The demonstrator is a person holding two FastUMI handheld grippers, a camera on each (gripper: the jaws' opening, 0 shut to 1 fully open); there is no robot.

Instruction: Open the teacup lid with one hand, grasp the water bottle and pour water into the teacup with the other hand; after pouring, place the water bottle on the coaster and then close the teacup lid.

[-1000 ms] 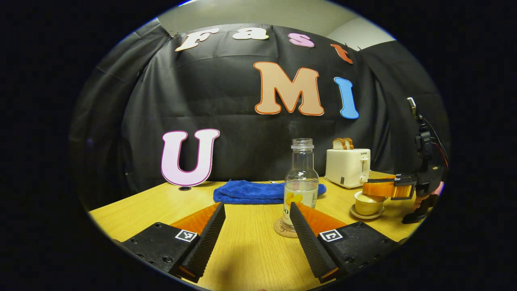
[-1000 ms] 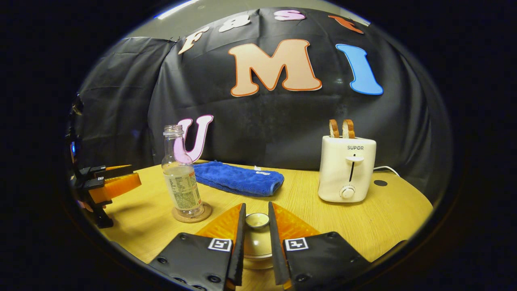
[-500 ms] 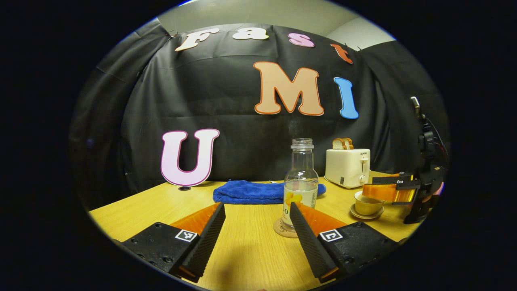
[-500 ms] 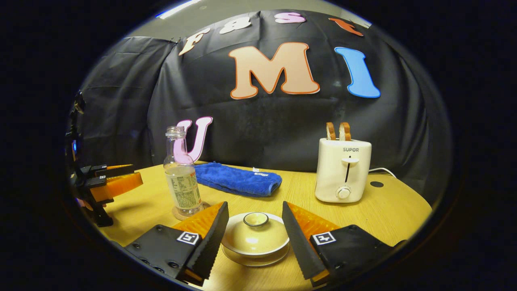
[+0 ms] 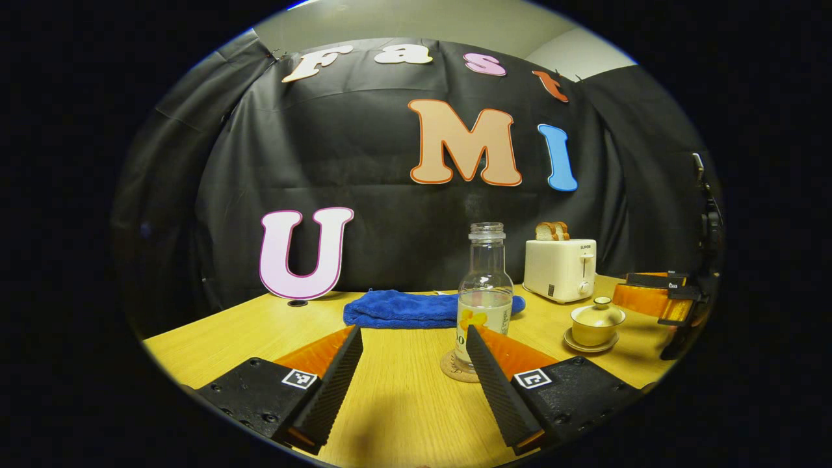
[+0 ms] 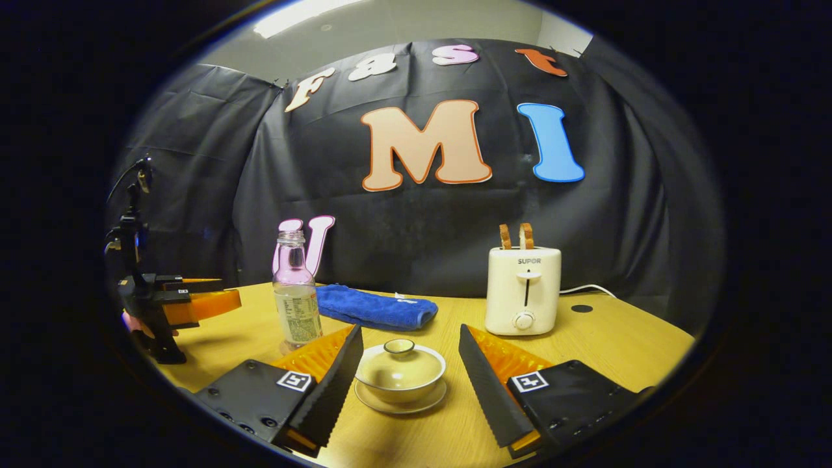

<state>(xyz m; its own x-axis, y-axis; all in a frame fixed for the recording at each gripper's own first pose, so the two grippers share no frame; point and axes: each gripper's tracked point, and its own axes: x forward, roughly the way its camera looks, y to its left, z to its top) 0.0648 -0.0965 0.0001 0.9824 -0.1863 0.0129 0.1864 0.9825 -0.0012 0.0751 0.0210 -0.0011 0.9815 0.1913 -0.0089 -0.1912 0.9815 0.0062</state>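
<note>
Teacup (image 6: 400, 380) sat lidded on the surface between the wide-open, empty right claw (image 6: 409, 377); the water bottle (image 5: 485, 303) stood on its coaster (image 5: 455, 368) at 1 o'clock of the open, empty left claw (image 5: 413, 374).

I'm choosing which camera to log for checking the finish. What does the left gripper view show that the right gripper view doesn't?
Left gripper view: the round cork coaster under the clear glass water bottle, and the right gripper, open, apart from the lidded beige ceramic teacup. Right gripper view: the white toaster from the front with lever and knob, its white cable, and the left gripper, open. Both: bottle, teacup on its saucer, folded blue towel, toaster with bread, wooden table.
</note>
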